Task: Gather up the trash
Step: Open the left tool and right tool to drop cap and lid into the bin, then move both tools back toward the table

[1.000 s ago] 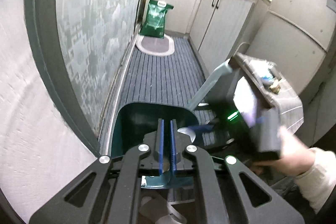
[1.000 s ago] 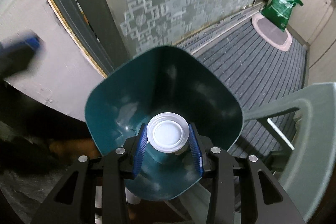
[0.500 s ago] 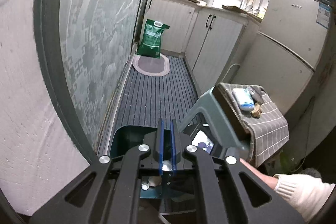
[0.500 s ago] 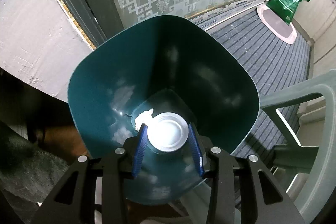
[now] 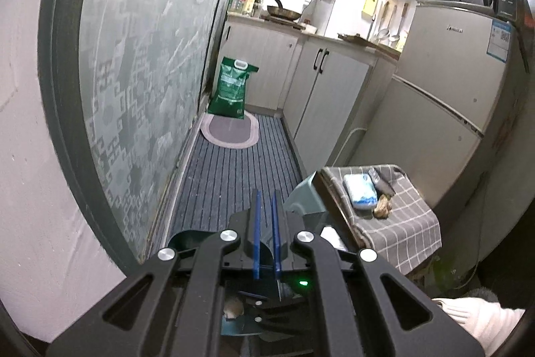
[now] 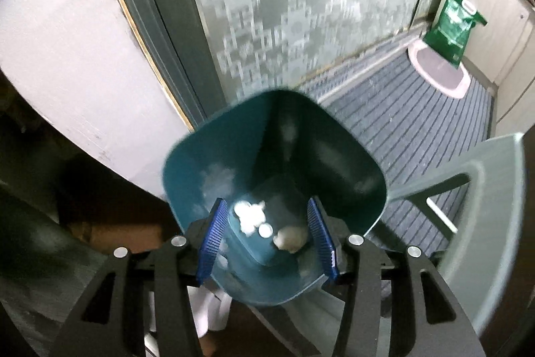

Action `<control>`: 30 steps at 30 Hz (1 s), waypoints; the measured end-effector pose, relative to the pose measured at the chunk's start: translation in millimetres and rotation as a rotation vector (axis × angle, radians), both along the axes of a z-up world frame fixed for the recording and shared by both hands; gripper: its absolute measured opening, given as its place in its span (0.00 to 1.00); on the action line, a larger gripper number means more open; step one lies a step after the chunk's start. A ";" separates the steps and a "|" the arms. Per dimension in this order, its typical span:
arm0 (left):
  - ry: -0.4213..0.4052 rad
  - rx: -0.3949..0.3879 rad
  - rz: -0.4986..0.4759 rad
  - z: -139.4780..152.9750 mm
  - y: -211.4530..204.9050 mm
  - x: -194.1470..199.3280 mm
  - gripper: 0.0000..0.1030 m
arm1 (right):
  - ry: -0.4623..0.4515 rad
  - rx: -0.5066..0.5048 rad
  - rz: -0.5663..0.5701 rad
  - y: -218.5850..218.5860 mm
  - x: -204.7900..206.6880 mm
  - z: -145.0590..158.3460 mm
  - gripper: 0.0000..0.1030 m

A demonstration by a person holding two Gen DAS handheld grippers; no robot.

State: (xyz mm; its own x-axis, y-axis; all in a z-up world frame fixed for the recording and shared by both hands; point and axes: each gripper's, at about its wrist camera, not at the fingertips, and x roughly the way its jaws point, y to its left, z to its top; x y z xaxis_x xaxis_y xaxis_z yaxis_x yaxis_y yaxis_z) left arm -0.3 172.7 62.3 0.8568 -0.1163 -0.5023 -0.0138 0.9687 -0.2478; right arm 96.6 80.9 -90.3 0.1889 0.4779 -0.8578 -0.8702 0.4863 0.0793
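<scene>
Right gripper [image 6: 267, 236] spread wide above my teal bin [image 6: 334, 163], where white scraps [image 6: 249, 216] lie at six o'clock. Left gripper [image 5: 265, 230] pressed together, empty. Remaining trash [image 5: 361, 193] looks light, crushable; pinch edges.

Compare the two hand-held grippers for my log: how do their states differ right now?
The left hand-held gripper has its blue pads nearly together, with nothing between them; the right hand-held gripper is spread wide. The left points down the kitchen floor; the right hangs over the teal bin, above white scraps. Both are empty, with blue pads.
</scene>
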 end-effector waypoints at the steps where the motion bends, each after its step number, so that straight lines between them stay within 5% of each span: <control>1: -0.008 -0.004 0.004 2.6 -0.1 1.1 0.07 | -0.007 0.017 -0.005 -3.0 0.2 7.3 0.49; 18: -0.025 0.012 -0.034 13.7 -47.8 28.4 0.18 | -0.131 0.208 -0.249 -110.6 40.0 106.9 0.53; 30: 0.024 0.027 -0.111 -2.9 -92.2 56.9 0.31 | -0.054 0.314 -0.598 -215.5 89.8 129.1 0.82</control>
State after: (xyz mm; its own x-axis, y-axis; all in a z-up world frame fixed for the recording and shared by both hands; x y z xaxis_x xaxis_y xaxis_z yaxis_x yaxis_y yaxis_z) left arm 56.6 80.5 59.4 0.8273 -0.1960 -0.5265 0.0883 0.9709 -0.2226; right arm 186.4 -134.7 38.8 0.5370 0.5028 -0.6774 -0.4657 0.8462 0.2589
